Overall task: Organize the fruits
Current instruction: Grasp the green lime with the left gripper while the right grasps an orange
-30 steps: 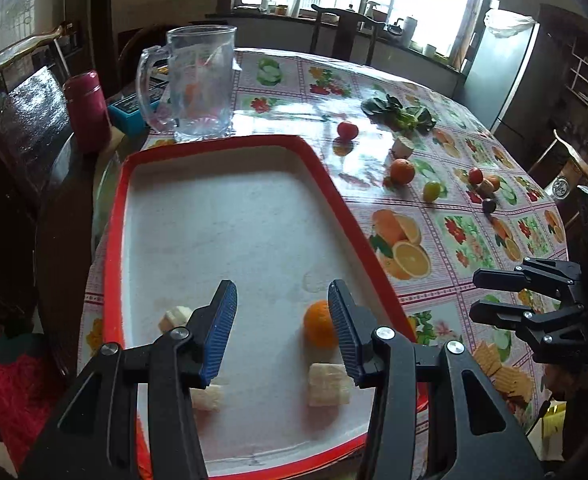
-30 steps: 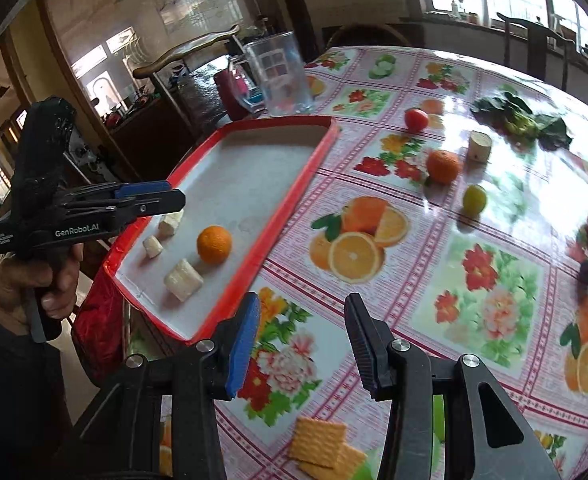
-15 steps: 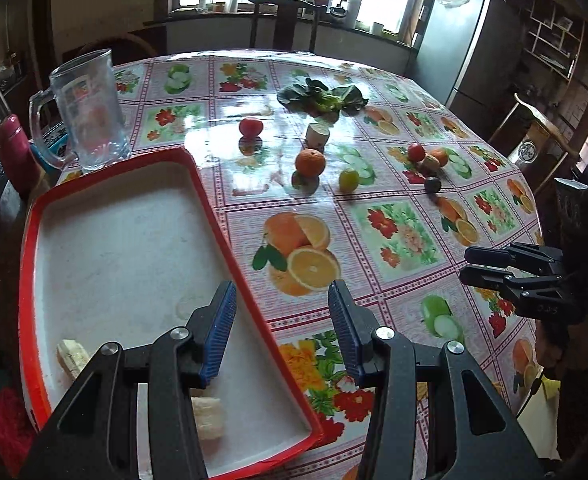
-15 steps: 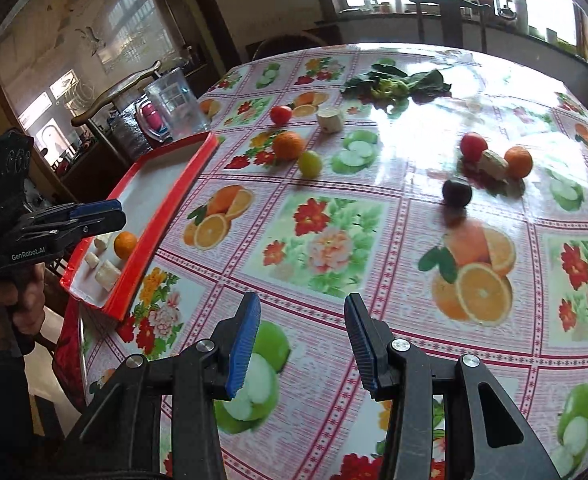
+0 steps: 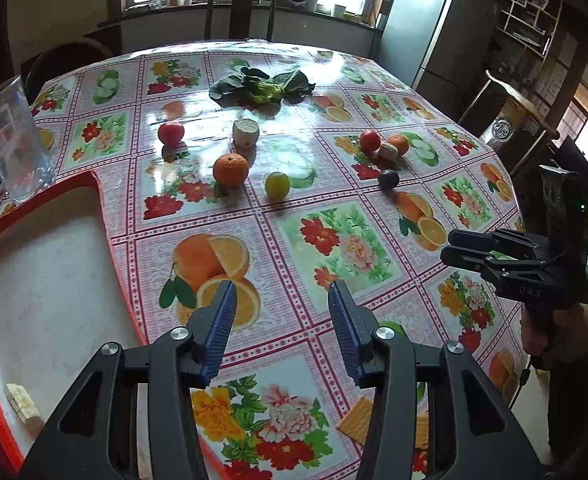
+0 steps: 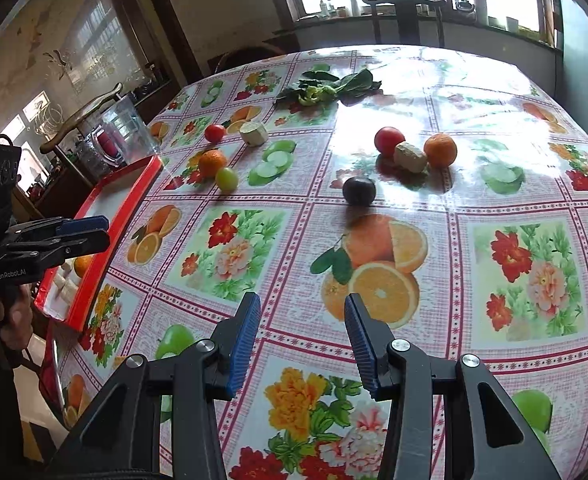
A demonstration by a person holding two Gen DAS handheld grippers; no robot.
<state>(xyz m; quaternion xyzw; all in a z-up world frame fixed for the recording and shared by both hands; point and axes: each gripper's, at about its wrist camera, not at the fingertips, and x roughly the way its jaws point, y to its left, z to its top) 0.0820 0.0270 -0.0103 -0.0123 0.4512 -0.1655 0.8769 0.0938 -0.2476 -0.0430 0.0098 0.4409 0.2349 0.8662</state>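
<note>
Lower left of the right wrist view, white lettering "GenRobot.AI" shows on the black body of the left gripper (image 6: 76, 236). Over in the left wrist view, at the right edge, the right gripper (image 5: 460, 250) carries faint letters on its dark housing that look like "DAS", hard to confirm. There's a round emblem on the chair back (image 5: 501, 130) at the upper right, its characters too small to read. Nothing else legible shows.
</note>
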